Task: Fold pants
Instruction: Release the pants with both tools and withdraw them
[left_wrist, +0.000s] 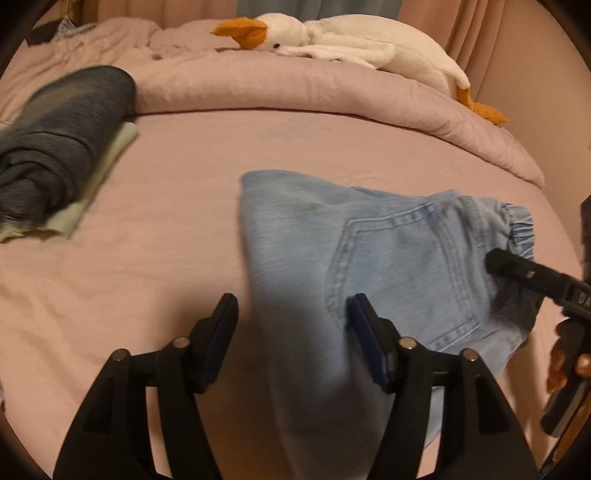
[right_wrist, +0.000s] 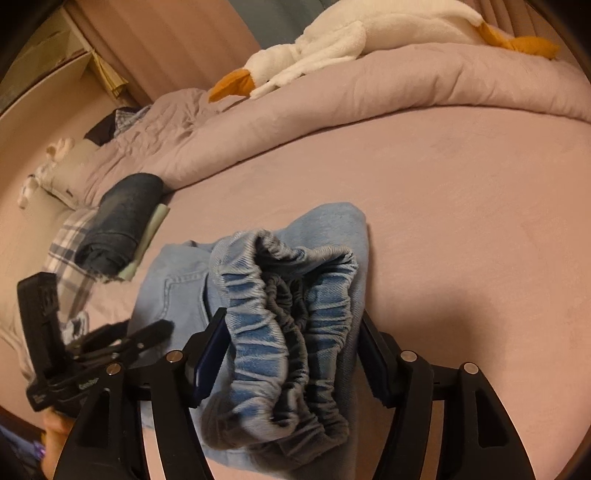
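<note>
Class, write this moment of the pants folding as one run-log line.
stage: light blue jeans folded on bed | left gripper: open, straddling fold | right gripper: open around waistband

The pants (left_wrist: 388, 258) are light-blue denim with a gathered elastic waistband (right_wrist: 291, 332). The bed sheet (left_wrist: 166, 240) is matt pink cloth, the goose toy (left_wrist: 351, 40) fluffy white plush. Each hand-held gripper (left_wrist: 293, 343) is matt black plastic.

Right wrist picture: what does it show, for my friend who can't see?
Folded light-blue jeans lie on a pink bed, their stretchy waistband between the open right gripper. A white toy goose rests behind.
</note>
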